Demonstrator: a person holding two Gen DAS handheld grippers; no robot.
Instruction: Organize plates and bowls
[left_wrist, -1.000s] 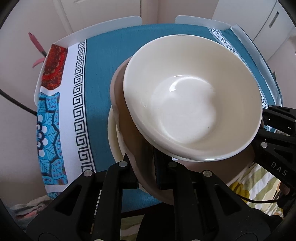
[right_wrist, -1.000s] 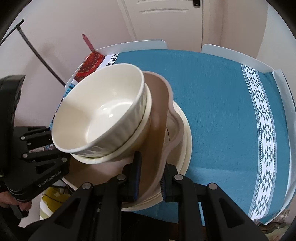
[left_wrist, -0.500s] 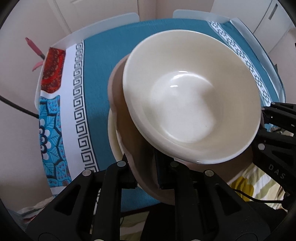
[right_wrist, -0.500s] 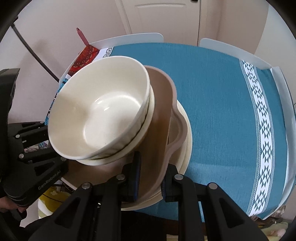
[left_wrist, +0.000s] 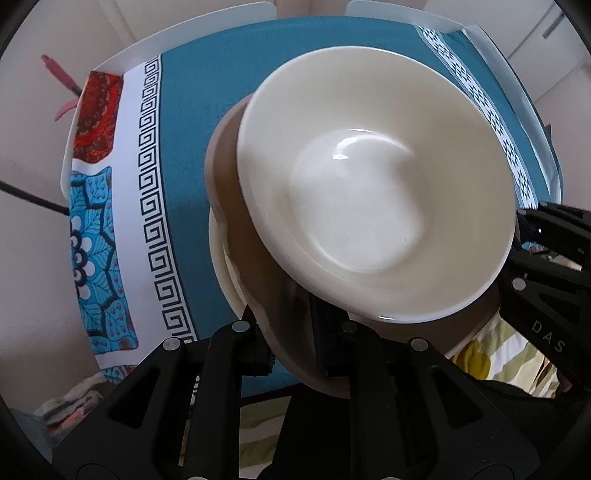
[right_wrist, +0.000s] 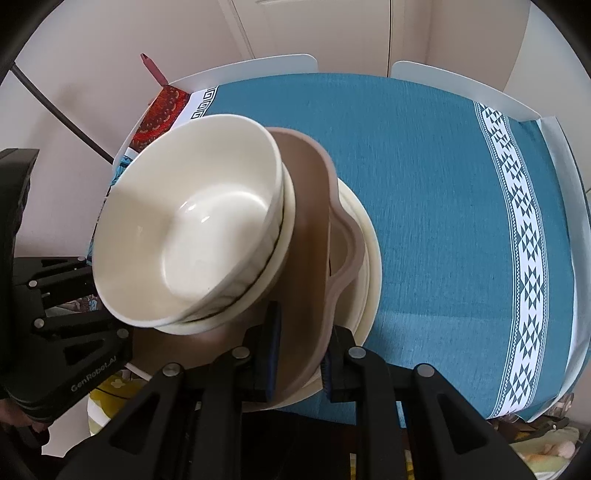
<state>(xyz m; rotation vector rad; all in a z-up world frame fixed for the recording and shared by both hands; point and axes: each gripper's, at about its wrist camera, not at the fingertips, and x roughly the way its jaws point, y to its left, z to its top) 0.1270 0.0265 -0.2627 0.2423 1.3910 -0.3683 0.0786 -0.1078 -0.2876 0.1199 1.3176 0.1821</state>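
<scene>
A stack of dishes hangs above the near edge of the table: a cream bowl (left_wrist: 373, 192) nested in other cream bowls, on a brown divided plate (left_wrist: 236, 221), with cream plates (left_wrist: 221, 266) under it. My left gripper (left_wrist: 291, 343) is shut on the stack's near rim. My right gripper (right_wrist: 301, 354) is shut on the rim from the other side, over the brown plate (right_wrist: 310, 236) and cream plates (right_wrist: 369, 280). The top bowl (right_wrist: 192, 229) tilts toward the left gripper in the right wrist view.
The table wears a teal cloth (right_wrist: 424, 192) with a white patterned band (right_wrist: 524, 236) on the right and a colourful border (left_wrist: 107, 206) on the left. White chair backs (right_wrist: 461, 81) stand at the far edge. A wall and a door are behind.
Both grippers have risen with the stack, and the table looks farther below. The grip on the rim is unchanged.
</scene>
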